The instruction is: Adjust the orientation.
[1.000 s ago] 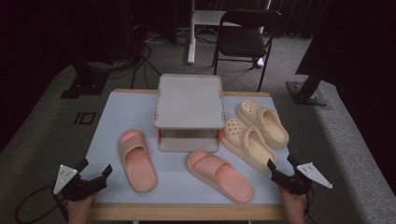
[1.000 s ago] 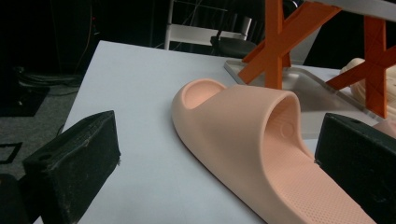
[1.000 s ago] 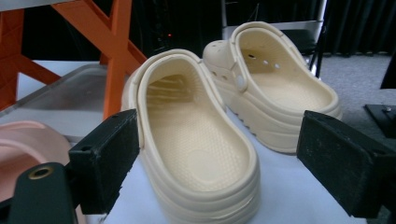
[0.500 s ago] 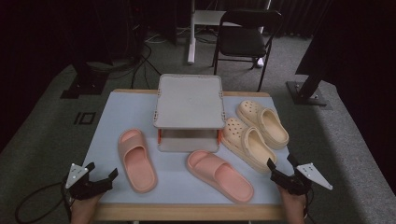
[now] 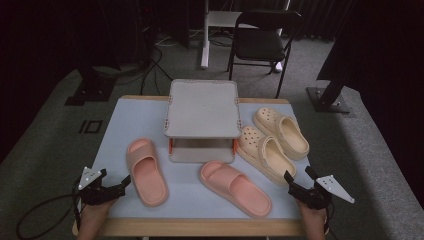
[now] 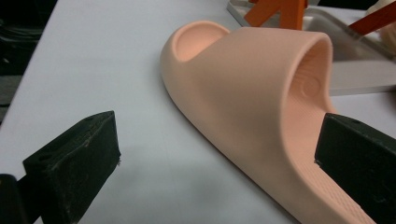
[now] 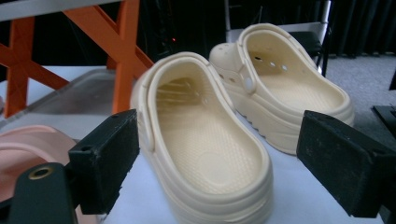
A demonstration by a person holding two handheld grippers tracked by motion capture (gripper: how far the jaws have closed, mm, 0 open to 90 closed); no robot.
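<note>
Two pink slides lie on the pale table: the left slide and the right slide. Two cream clogs rest at the right, the nearer clog and the farther clog. A grey two-level rack with orange braces stands in the middle. My left gripper is open at the heel end of the left slide, one jaw over its footbed. My right gripper is open just behind the nearer clog's heel.
A black folding chair and a white stand sit on the floor beyond the table. Cables trail off the table's left front corner. The wooden front edge of the table lies just under both hands.
My left gripper has moved right and forward, up to the heel of the left slide. The right gripper has hardly moved.
</note>
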